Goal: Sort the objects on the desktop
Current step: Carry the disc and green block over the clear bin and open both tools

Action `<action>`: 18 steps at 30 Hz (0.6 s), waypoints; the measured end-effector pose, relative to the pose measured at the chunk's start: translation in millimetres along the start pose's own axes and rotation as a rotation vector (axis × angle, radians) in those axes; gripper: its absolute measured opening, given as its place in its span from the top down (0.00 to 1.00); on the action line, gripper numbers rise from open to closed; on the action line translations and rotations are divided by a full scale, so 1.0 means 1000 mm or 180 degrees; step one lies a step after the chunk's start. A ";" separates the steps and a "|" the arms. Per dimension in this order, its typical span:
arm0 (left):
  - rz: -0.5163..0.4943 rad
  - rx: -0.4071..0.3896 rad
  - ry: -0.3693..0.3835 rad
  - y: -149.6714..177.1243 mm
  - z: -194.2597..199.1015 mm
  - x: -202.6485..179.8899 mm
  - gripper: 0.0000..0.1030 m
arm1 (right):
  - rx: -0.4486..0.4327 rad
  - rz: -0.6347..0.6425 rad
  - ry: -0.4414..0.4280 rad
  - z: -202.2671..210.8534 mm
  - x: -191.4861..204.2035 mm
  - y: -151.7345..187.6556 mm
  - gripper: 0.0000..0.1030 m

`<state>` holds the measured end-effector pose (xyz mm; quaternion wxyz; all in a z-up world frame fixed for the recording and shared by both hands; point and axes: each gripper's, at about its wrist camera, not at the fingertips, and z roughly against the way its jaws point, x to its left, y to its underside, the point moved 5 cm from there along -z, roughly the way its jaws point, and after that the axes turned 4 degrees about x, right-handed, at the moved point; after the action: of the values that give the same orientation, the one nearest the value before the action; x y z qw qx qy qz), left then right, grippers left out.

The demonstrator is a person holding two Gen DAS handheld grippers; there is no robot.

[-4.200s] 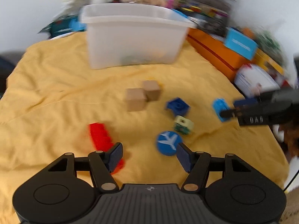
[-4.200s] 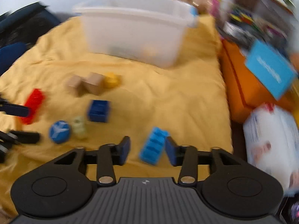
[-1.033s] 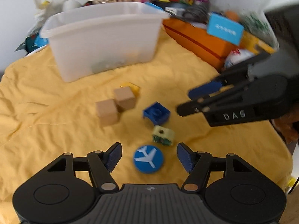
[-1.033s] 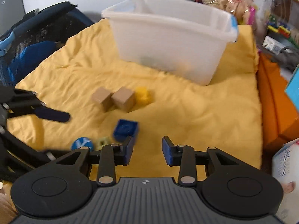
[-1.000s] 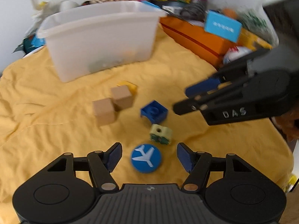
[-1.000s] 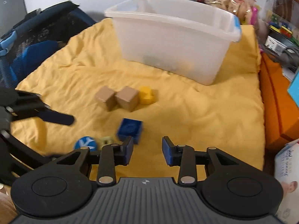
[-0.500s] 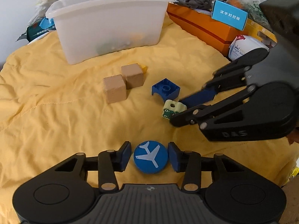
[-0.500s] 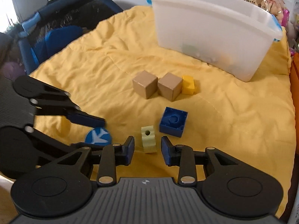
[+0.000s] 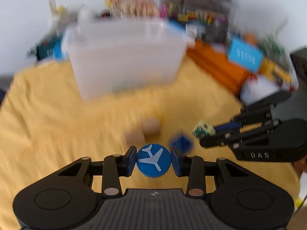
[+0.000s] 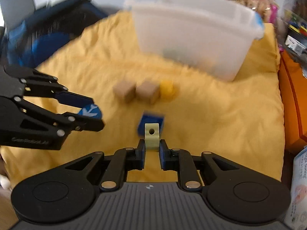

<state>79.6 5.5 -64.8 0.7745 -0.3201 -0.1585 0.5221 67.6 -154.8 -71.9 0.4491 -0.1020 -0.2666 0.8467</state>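
My left gripper [image 9: 154,158] has its jaws closing, and the pads press on a blue disc with a white aeroplane [image 9: 153,163], lifted off the yellow cloth [image 9: 57,126]. In the right wrist view the disc [image 10: 89,112] shows between the left fingers. My right gripper [image 10: 152,148] is closing too, its pads pinching a pale green block with a hole [image 10: 152,135], also seen as the green block [image 9: 202,130]. A blue brick [image 10: 151,120] lies just beyond it. Two wooden cubes [image 10: 124,92] and a yellow brick [image 10: 167,91] sit further back, before the clear plastic bin [image 10: 191,44].
An orange box [image 9: 214,67] and a blue card [image 9: 245,57] line the right side. A white packet [image 10: 299,182] lies at the near right. A black and blue bag [image 10: 48,38] sits off the cloth's left edge. Clutter fills the back behind the bin.
Both grippers have closed: the left on the blue disc, the right on the pale green block. Both pieces have come up off the cloth, and the views have blurred with motion.
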 end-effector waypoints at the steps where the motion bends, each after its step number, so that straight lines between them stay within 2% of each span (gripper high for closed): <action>1: -0.0018 -0.0115 -0.0023 -0.015 0.005 0.002 0.59 | -0.0089 -0.0055 -0.0001 0.007 -0.007 -0.010 0.84; 5: -0.0142 -0.0572 -0.0239 -0.083 0.021 0.011 0.59 | -0.0493 -0.0037 0.0211 0.031 -0.031 -0.056 0.84; 8: -0.0104 -0.0797 -0.0305 -0.130 0.022 0.019 0.59 | -0.0742 -0.0115 0.0332 0.043 -0.053 -0.095 0.84; 12: -0.0241 -0.1080 -0.0446 -0.178 0.025 0.021 0.59 | -0.1127 -0.0162 0.0504 0.059 -0.071 -0.146 0.84; 15: -0.0228 -0.1070 -0.0476 -0.202 0.011 0.027 0.59 | -0.1262 -0.0330 0.0421 0.061 -0.085 -0.181 0.84; 18: -0.0204 -0.0883 -0.0508 -0.209 -0.016 0.033 0.59 | -0.1267 -0.0327 0.0529 0.051 -0.090 -0.209 0.84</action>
<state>249.9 -21.9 58.4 0.7240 -0.3762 -0.3002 0.4941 245.8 -152.2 78.3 0.4831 -0.2444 -0.3954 0.7420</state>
